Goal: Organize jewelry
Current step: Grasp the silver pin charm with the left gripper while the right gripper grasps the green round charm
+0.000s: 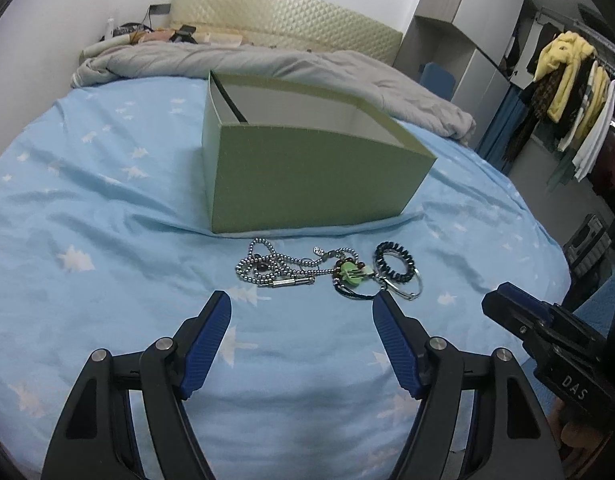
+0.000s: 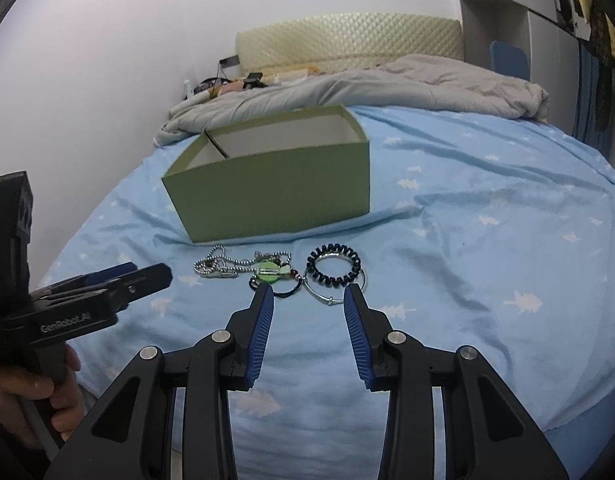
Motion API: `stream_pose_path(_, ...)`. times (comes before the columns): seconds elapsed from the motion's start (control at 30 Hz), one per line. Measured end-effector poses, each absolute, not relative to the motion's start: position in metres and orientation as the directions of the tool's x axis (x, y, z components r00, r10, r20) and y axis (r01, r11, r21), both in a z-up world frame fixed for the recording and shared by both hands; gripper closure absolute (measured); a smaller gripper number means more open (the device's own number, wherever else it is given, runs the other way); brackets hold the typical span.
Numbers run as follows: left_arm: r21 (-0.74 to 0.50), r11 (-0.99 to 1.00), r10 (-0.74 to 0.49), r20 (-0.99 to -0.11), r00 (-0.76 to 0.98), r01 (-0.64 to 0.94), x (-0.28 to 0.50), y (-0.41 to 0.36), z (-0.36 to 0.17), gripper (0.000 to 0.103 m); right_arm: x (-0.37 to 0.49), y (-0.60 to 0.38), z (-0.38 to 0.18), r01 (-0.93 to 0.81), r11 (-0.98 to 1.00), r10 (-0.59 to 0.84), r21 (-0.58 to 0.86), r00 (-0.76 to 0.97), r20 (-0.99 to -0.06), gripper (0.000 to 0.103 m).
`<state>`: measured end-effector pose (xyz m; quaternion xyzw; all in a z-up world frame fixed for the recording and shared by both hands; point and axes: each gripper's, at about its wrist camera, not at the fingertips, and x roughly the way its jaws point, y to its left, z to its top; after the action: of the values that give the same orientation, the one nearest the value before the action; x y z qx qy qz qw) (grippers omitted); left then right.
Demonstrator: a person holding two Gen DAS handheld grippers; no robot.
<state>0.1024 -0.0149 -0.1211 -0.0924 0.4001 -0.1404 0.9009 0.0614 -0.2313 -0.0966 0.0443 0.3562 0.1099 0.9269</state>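
The right hand-held gripper point(image 2: 308, 295) hovers over the bed point(image 2: 487, 208) with its jaws spread and nothing between them, and the jewelry lies just ahead of its tips: the black coil band point(image 2: 334, 268) and the metal ring point(image 2: 327, 298) under it sit straight in front, between the two fingers' lines. The left hand-held gripper point(image 1: 301, 304) is also released and empty; it stands a little further back, facing the bead chain point(image 1: 267, 266). So the right side looks nearer to the coil, the left to the chain. The heap runs left to right, across both grippers' reach: silver chain with a clasp, then a green pendant point(image 2: 269, 274) tangled with dark cord, then coil and ring. Beyond it, near the heap, stands the open green box point(image 2: 275, 196), white inside, with a divider.
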Motion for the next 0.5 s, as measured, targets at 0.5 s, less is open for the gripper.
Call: stream_pose_path(0.5,-0.248,0.955,-0.295,-0.758,0.581,0.162,0.152,-0.032,-0.165,0.045,0.098,-0.224,-0.13,-0.198,0.963,0.268,0.181,0.664,-0.698,0.07)
